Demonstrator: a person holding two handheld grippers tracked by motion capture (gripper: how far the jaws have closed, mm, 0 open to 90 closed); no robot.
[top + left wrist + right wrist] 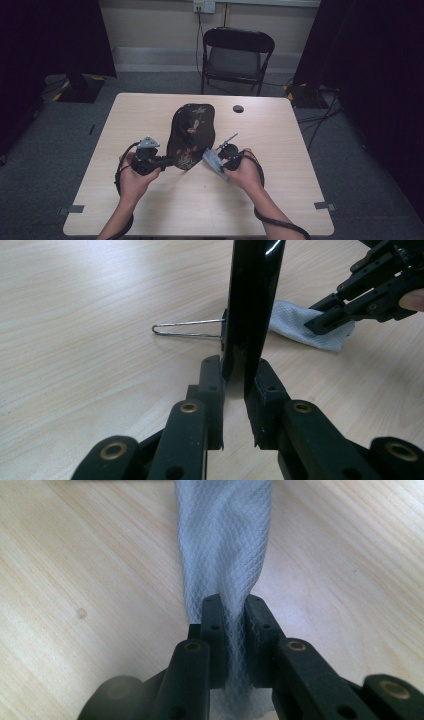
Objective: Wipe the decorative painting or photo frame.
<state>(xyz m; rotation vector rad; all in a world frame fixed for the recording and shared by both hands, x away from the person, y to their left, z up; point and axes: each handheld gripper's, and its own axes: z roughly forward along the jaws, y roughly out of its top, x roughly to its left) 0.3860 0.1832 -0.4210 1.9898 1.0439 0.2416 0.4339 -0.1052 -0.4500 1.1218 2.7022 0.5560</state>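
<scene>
Item: black lacquered tray [191,134], leaf-shaped, painted with flowers, near the middle of the pale wooden table [150,210]. Its long axis runs from about 1 o'clock down to 7 o'clock in the high view, the far end toward the folding chair [235,56] at 12 o'clock, the near end raised. Left gripper [162,161]: clenched on the tray's near edge from the 9 o'clock side; in the left gripper view the two pads pinch the glossy black rim [248,305], which stands up on edge between them. Right gripper [216,161]: clenched on a small grey-white cloth [214,163]; in the right gripper view the diamond-weave cloth [223,540] runs straight up out of the closed jaws and hangs forward over the table. Relation that counts: the cloth lies just beside the tray's near right edge, at about 3 o'clock from it, apparently not yet touching the painted face; the right hand [245,172] is the nearer one for any wiping, and, as a judgement, a stroke toward 10 to 11 o'clock would carry the cloth onto the tray and along its long axis. Also present: a binder clip [187,328] with wire handles on the table behind the tray, and a round cable hole [238,108] at 1 o'clock.
</scene>
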